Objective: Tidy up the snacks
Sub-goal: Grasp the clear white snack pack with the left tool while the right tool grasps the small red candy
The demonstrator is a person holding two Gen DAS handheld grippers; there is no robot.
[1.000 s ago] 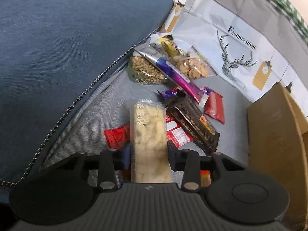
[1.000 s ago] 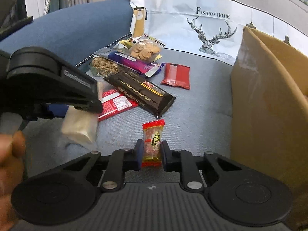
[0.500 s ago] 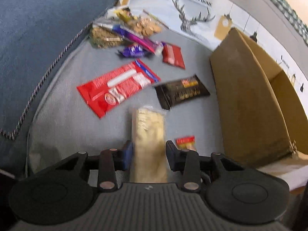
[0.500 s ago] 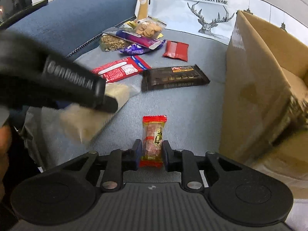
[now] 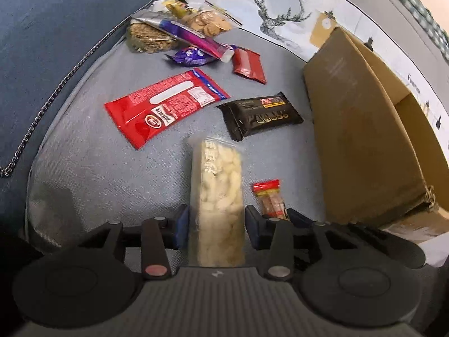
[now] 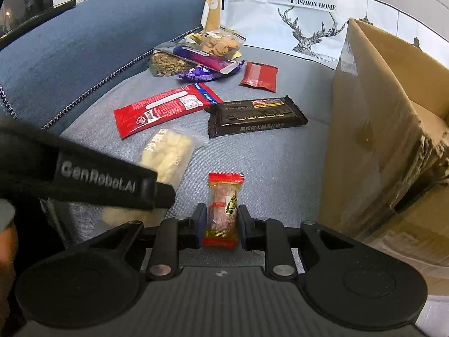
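Nearest, the left hand-held gripper (image 5: 216,224) has a pale snack pack (image 5: 216,196) standing between its jaws; they have just been opening, and in its own view slim gaps show on both sides, so the pack looks let go or nearly so. Just beside it, the right hand-held gripper (image 6: 220,221) is clenched on a small red-capped candy (image 6: 223,205), held upright above the sofa seat (image 6: 280,163).

Beyond them lie a red packet (image 5: 165,104) and a black bar (image 5: 261,115), close together, then a heap of bags (image 5: 179,33) by the sofa back. The cardboard box (image 6: 378,118) stands to the right, open at the top.

Both hands seem to be bringing snacks toward the box. Next, each piece likely has to be lifted over the wall before it drops in.

The right view shows the pale pack's far end resting on the seat, and the left tool's black arm. The left view looks further into the box, though its floor is hidden.
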